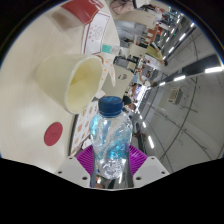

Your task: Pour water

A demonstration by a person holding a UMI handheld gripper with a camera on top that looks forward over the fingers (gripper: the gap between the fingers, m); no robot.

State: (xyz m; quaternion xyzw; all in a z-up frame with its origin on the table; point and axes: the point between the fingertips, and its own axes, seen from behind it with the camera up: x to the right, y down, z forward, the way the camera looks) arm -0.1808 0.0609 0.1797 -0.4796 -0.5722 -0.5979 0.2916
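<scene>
My gripper [111, 165] is shut on a clear plastic water bottle [109, 138] with a blue cap [110, 104]. The purple pads [88, 160] press on the bottle's sides. The whole view is rolled over, so the bottle is tilted. Its capped neck points toward a cream-coloured cup [72, 82] that stands on the white table [25, 100] just beyond the cap. The cup's mouth faces me and its inside looks empty. The cap is on the bottle.
A round red coaster [55, 133] lies on the table beside the bottle. A flat box or leaflet with red print [88, 20] lies beyond the cup. Further off are desks, shelves and ceiling lights [170, 60] of a large room.
</scene>
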